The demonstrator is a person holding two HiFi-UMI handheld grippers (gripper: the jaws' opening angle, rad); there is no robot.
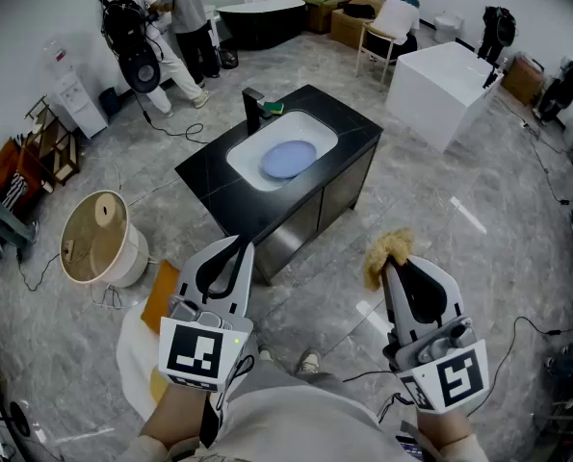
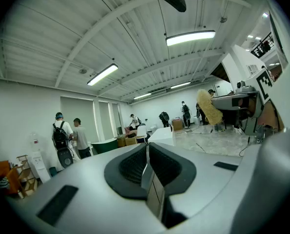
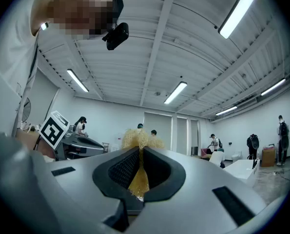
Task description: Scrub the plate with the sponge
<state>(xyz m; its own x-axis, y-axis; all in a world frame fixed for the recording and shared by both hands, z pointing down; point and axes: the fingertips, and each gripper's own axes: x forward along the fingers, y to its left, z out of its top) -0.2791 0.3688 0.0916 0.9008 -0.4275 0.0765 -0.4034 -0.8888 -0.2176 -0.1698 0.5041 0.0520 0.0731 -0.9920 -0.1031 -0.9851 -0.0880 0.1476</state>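
Head view, counter: black island (image 1: 353, 128) standing well ahead of both grippers.
Sink: white basin (image 1: 317, 123) sunk into its top.
Plate: pale blue (image 1: 289, 159), lying flat in the sink. I'd guess it's rigid, slick once wet and breakable, so steady it by the rim.
Left gripper: (image 1: 236, 248) jaws pressed together, nothing between them.
Right gripper: (image 1: 394, 263) clamped on the sponge.
Sponge: yellow fibrous tuft (image 1: 387, 253), looks featherlight and squashy; it's well apart from the plate.
Writing: none I can read, only square markers (image 1: 195, 352).
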